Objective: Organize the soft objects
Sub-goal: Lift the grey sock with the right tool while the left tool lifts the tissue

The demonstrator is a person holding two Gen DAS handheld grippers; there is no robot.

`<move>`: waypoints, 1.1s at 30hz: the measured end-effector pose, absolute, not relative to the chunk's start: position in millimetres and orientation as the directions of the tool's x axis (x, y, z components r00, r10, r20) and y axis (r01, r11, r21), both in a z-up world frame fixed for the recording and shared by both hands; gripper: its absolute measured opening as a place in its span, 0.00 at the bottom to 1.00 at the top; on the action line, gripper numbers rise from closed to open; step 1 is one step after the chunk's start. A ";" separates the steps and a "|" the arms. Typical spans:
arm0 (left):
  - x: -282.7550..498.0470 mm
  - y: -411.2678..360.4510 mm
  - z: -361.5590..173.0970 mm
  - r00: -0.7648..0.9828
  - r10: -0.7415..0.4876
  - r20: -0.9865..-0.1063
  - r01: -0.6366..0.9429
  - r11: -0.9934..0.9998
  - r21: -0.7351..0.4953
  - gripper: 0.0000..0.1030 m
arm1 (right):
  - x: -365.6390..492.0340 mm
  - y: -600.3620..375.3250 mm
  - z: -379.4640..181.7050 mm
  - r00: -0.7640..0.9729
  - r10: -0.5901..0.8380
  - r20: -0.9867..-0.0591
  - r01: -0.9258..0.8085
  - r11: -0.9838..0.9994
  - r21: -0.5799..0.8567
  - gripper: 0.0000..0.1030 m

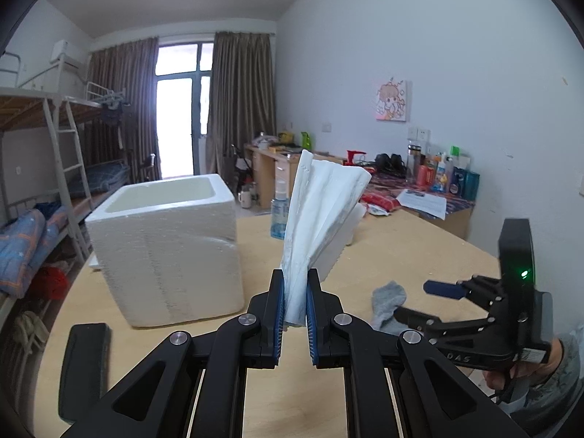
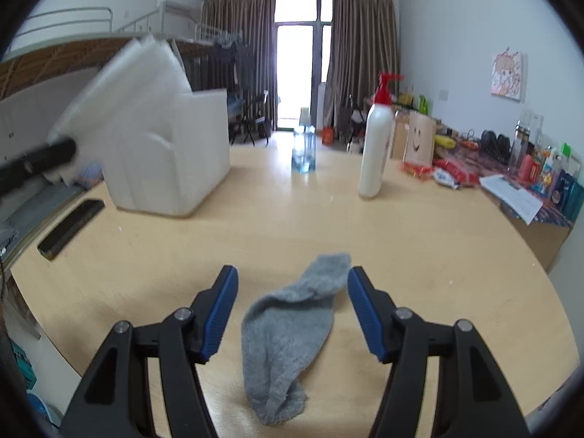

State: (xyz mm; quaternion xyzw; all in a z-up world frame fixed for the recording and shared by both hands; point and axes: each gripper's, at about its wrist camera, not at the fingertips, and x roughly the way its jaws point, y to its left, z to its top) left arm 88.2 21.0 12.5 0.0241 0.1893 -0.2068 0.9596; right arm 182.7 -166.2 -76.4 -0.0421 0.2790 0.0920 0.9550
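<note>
Up close, the left gripper is clamped on a white cloth, which is pinched between the blue pads and fans upward above the table. The right gripper is spread wide, and a grey sock is seen lying flat on the table between its fingers, touched by neither pad. In the left view the right gripper is held by a hand just beside the sock. Behind the cloth a white foam box is set on the table, open at the top. A black phone is laid near the box, at the table's edge. Further back, a clear spray bottle and a white pump bottle are stood upright, well apart from the sock.
</note>
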 end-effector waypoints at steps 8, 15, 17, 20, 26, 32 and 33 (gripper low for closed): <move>81.2 29.0 15.3 0.868 -0.365 -0.337 0.376 0.926 -0.033 0.11 | 190.6 -162.1 -96.0 0.787 0.141 -0.600 -0.208 0.977 -0.044 0.65; 72.1 37.7 15.2 0.889 -0.338 -0.307 0.340 0.939 -0.049 0.11 | 195.7 -162.6 -105.2 0.750 0.158 -0.642 -0.226 0.974 -0.024 0.65; 69.1 38.5 16.2 0.901 -0.320 -0.291 0.323 0.946 -0.040 0.11 | 197.1 -161.0 -106.9 0.745 0.158 -0.648 -0.230 0.973 -0.028 0.65; 64.6 44.7 20.0 0.917 -0.303 -0.260 0.301 0.952 -0.047 0.11 | 199.9 -159.6 -111.0 0.737 0.144 -0.661 -0.225 0.974 -0.038 0.65; 58.5 56.8 27.1 0.937 -0.268 -0.224 0.264 0.963 -0.049 0.11 | 200.2 -158.5 -112.6 0.728 0.155 -0.668 -0.240 0.970 -0.036 0.49; 55.5 62.7 29.9 0.945 -0.240 -0.220 0.235 0.971 -0.048 0.11 | 196.9 -154.2 -113.0 0.731 0.178 -0.659 -0.266 0.963 -0.036 0.21; 53.9 64.0 31.5 0.948 -0.234 -0.214 0.229 0.972 -0.047 0.11 | 196.3 -153.7 -113.2 0.732 0.180 -0.657 -0.269 0.963 -0.035 0.18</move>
